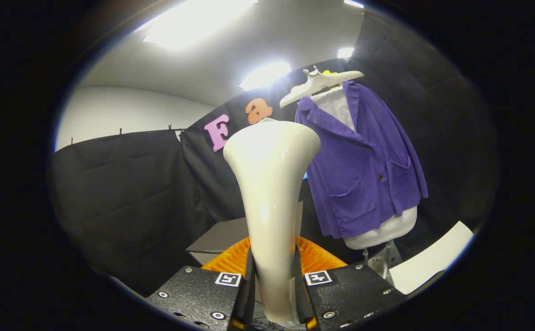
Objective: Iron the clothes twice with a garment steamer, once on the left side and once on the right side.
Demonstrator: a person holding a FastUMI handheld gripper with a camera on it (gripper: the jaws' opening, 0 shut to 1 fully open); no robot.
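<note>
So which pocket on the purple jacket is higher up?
The pocket beyond the dark button, on the far side from the steamer that the gripper holds, sits higher. The other pocket, on the steamer's side, hangs lower on the purple jacket.

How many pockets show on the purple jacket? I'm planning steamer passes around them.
2: one pocket low on the purple jacket, nearer the steamer held in the gripper; another higher, beyond the button. Folds may hide more.
</note>
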